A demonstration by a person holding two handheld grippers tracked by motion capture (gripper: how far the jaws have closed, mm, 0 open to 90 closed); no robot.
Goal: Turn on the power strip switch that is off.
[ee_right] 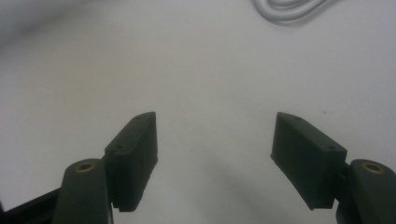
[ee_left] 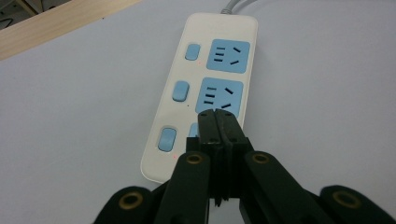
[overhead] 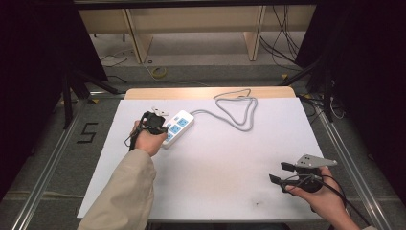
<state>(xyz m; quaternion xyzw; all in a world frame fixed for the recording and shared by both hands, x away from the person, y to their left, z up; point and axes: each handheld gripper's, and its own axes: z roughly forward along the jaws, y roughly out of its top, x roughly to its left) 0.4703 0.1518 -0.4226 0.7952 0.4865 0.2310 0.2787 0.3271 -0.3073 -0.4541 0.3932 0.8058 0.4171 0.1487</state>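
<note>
Right gripper point(overhead: 279, 173) rests near the table's point(overhead: 230, 163) front right corner, jaws spread and empty. Farther back, toward the left edge, the left gripper point(ee_left: 217, 113), jaws pressed together, hovers over the power strip point(ee_left: 187, 100). Likely step: pressing a switch point(ee_left: 166, 139); next, lower the tips onto it.

The high view looked forward and down from above the person's side of the table point(overhead: 215, 167), far enough back to take in the whole white top, the floor and the wooden shelving beyond it. The left gripper view rode close behind the left tongs point(ee_left: 217, 116), facing down along the pressed-together jaws at the power strip point(ee_left: 205, 84) just beyond; the high view shared that strip and its grey cable point(overhead: 239, 112). The right gripper view sat low behind the right tongs point(ee_right: 215, 140), looking across bare table toward a loop of the same cable.
</note>
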